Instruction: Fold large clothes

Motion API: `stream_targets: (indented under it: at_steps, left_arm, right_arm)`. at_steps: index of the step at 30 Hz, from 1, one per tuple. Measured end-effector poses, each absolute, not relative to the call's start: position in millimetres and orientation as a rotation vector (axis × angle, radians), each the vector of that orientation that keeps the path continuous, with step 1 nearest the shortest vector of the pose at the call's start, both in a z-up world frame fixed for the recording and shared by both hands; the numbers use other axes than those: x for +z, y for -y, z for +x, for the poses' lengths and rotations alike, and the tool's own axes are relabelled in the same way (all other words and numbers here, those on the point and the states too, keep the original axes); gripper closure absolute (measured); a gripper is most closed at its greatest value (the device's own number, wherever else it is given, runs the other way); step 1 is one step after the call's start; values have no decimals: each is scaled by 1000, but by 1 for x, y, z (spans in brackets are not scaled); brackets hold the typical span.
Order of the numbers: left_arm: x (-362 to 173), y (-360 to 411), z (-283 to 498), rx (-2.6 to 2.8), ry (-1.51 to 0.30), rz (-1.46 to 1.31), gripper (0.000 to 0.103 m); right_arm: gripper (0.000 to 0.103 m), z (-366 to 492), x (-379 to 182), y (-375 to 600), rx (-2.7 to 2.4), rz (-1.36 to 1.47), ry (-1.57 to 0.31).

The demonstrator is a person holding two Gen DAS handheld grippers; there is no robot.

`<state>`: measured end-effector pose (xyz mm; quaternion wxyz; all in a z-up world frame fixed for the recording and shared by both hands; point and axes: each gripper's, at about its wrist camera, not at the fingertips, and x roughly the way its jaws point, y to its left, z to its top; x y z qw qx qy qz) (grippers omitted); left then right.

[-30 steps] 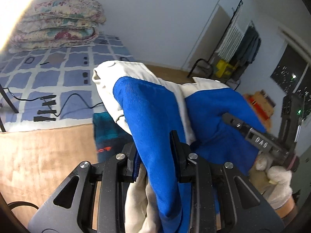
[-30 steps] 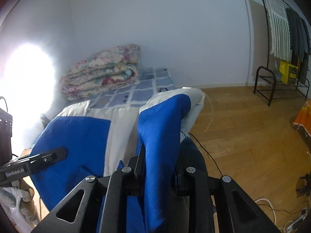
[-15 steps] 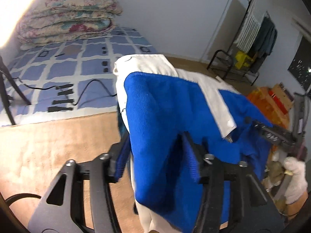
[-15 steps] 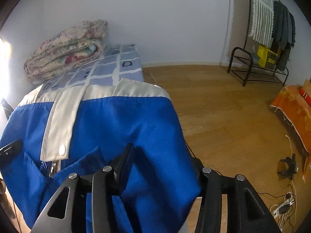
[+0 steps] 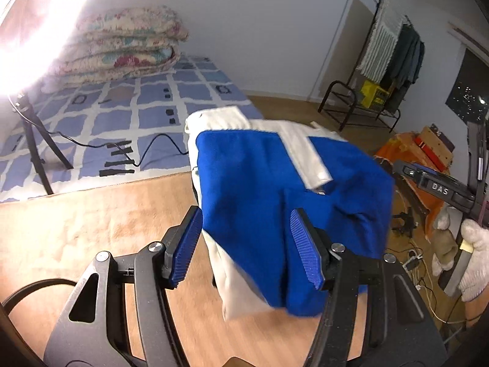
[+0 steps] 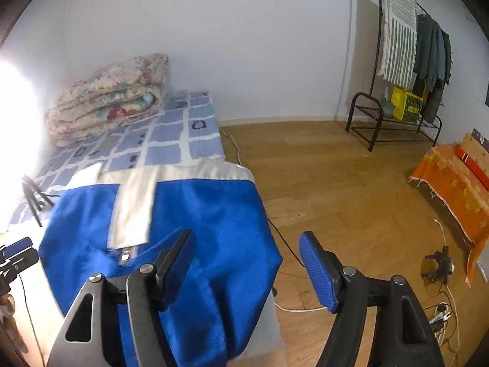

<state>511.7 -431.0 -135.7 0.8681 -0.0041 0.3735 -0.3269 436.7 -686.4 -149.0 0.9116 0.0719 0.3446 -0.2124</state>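
Note:
A blue and white garment [image 5: 275, 189] is blurred with motion and drops in a folded bundle over the tan table [image 5: 76, 214]. It also shows in the right wrist view [image 6: 171, 223]. My left gripper [image 5: 247, 244] is open, its blue pads [image 5: 186, 244] apart on either side of the cloth and not pinching it. My right gripper [image 6: 247, 266] is open too, with the cloth behind its left finger. The right gripper also shows at the right edge of the left wrist view [image 5: 440, 188], held by a gloved hand [image 5: 473, 263].
A blue checked mattress [image 5: 122, 116] with a stack of floral quilts [image 5: 122, 46] lies beyond the table. A tripod [image 5: 33, 140] and cables stand on it. A clothes rack [image 6: 406, 70], an orange cloth [image 6: 452, 183] and floor cables [image 6: 440, 302] are to the right.
Both grippers have opened and let go of the garment. It has spread out from a pinched fold and sinks toward the table.

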Motion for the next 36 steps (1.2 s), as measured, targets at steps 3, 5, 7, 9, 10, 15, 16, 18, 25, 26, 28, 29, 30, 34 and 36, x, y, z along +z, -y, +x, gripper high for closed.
stream_targets:
  at_steps: [3,5,7,9,10,15,16,18,25,26,28,29,30,34,36]
  left_arm:
    - [-112,415,484,-697,-742,-5,41]
    - [-96,404,464,-708,-724,-4,41]
    - [-82,392,444,-718,-704,-14,41]
    - [-69,379,426,-726,-690,-19,38]
    - [-62,373,415,-735,-681,-29,35]
    - [-36,340,361,-743,-626,-18,26]
    - [-32,332,349,-745,-620,-17,24]
    - [-24,318,325,-746,-607,-11,23]
    - [2,268,229,-770,-517,20,5]
    - [5,261,218,-769,-509,23,3]
    - [11,248,196,-763,-492,34,3]
    - [13,243,186,-756,-485,42,2]
    - [14,238,178,-747,-480,48,1]
    - [18,224,148,-711,-468,59,0]
    - [18,218,138,-686,-468,59,0]
  right_arm:
    - [31,422,-127,669,-421,137,-684]
    - [30,409,-111,659,-403,150,-658]
    - [29,396,-96,649,-390,169,-635]
    - [28,380,-82,640,-380,184,-614]
    - [28,368,-74,633,-371,190,-601]
    - [24,316,-56,604,-353,191,-565]
    - [24,302,-53,595,-355,179,-563]
    - [23,281,-50,582,-356,172,-560]
    - [15,202,-36,534,-348,154,-503]
    - [13,191,-34,527,-346,147,-495]
    - [10,173,-29,513,-343,141,-484]
    - [7,167,-27,508,-338,141,-479]
    - [6,158,-25,501,-332,140,-473]
    - [0,131,-19,477,-340,119,-449]
    - [0,118,-17,464,-341,101,-434]
